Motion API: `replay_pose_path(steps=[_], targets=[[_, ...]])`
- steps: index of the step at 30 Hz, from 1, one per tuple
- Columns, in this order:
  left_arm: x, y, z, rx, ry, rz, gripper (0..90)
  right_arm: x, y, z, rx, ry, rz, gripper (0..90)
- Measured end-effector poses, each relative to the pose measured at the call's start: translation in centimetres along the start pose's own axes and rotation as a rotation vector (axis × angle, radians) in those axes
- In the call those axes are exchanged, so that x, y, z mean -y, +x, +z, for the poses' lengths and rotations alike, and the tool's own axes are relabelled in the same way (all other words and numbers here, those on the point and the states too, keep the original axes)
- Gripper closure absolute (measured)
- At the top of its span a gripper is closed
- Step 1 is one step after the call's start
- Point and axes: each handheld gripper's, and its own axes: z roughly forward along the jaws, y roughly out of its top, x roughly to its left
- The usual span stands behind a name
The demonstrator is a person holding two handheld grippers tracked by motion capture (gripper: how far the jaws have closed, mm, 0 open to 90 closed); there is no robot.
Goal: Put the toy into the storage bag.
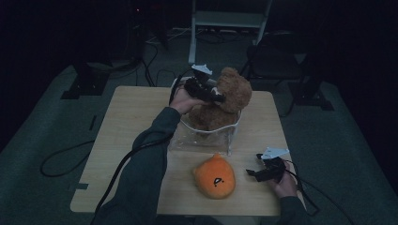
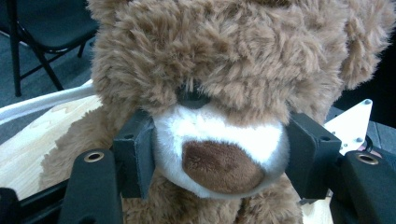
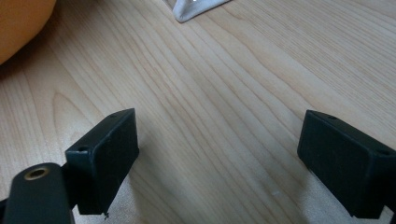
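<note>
Clearly seen in the left gripper view, the left gripper [image 2: 219, 154] has its jaws clamped on the white muzzle of the bear [image 2: 233, 70], one pad at each cheek, pressing into the plush. A wide grip across the snout suits a soft, bulky toy: the stuffing gives, so the pads bite in and probably hold the head steady.

From the high view, the bear [image 1: 225, 101] sits upright in the clear bin [image 1: 206, 136] at the far middle of the bench [image 1: 136, 122], its head well above the rim. The left gripper [image 1: 212, 95] reaches it from the side, level with the face. Whether the bear is going in or coming out cannot be told.

The right gripper [image 3: 219, 158] has its jaws spread wide with nothing between them, over bare bench. In the high view it [image 1: 256, 173] rests at the near right edge, apart from the bin, likely parked while the left works.

An orange plush [image 1: 214, 177] lies on the bench in front of the bin, just beside the right gripper and within its easy reach.
</note>
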Motion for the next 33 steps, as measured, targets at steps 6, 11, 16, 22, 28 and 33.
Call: replay_pose_path(steps=[6, 11, 16, 22, 28, 33], targets=[[0.01, -0.19, 0.07, -0.013, -0.027, 0.014, 34.2, 0.0, 0.0, 0.0, 0.0, 0.0, 0.0, 11.7], [-0.07, -0.22, -0.09, -0.019, -0.049, 0.005, 29.5, 0.0, 0.0, 0.0, 0.0, 0.0, 0.0, 11.7], [-0.06, 0.01, -0.38, -0.014, -0.079, -0.017, 26.3, 0.0, 0.0, 0.0, 0.0, 0.0, 0.0, 11.6], [0.03, 0.33, -0.45, 0.008, -0.108, -0.033, 25.1, 0.0, 0.0, 0.0, 0.0, 0.0, 0.0, 11.7], [0.03, 0.4, -0.63, 0.004, -0.124, -0.033, 25.1, 0.0, 0.0, 0.0, 0.0, 0.0, 0.0, 11.7], [0.07, 0.16, 0.0, 0.009, -0.074, -0.01, 26.2, 0.0, 0.0, 0.0, 0.0, 0.0, 0.0, 11.7]])
